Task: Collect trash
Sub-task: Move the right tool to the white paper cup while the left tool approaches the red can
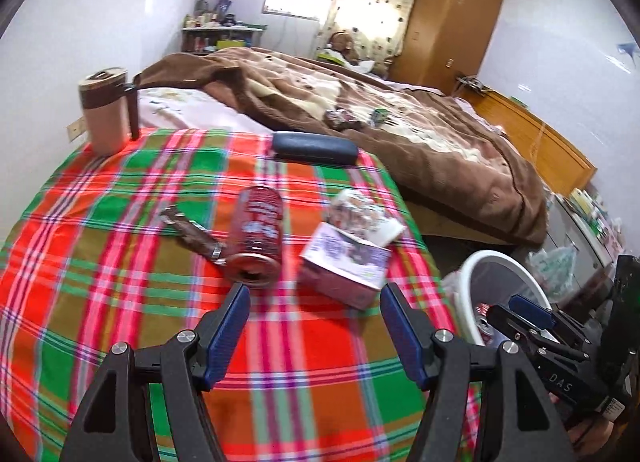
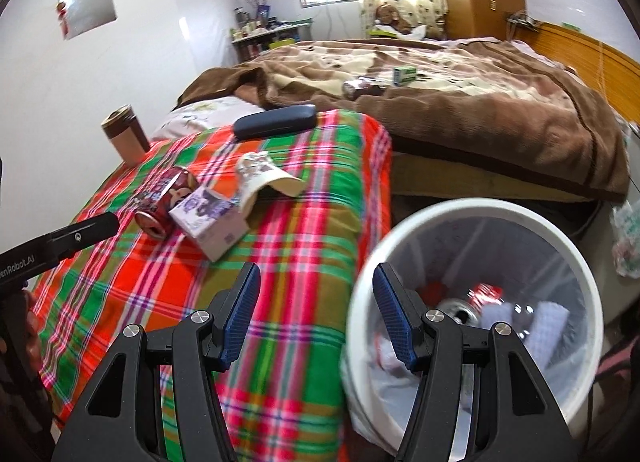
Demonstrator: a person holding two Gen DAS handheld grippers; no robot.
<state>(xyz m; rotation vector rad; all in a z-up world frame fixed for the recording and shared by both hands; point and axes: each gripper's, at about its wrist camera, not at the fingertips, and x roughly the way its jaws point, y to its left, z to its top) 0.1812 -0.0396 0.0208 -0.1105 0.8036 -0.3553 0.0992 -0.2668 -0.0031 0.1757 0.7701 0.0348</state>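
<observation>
On the plaid tablecloth (image 1: 120, 262) lie a red can (image 1: 256, 234) on its side, a brown wrapper (image 1: 192, 234) left of it, and a torn purple-white carton (image 1: 348, 258) to its right. My left gripper (image 1: 314, 294) hovers open just short of the can and carton, nothing between its fingers. In the right wrist view the can (image 2: 160, 202) and carton (image 2: 212, 222) lie ahead to the left. My right gripper (image 2: 316, 278) is open and empty over the table's edge, beside the white bin (image 2: 560, 238), which holds a can and crumpled paper.
A beige tumbler (image 1: 106, 114) and a dark glasses case (image 1: 314, 148) sit at the table's far side. Beyond is a bed with a brown blanket (image 1: 420, 126), small items on it. A wooden wardrobe (image 1: 452, 22) stands behind. The bin (image 1: 496, 266) sits right of the table.
</observation>
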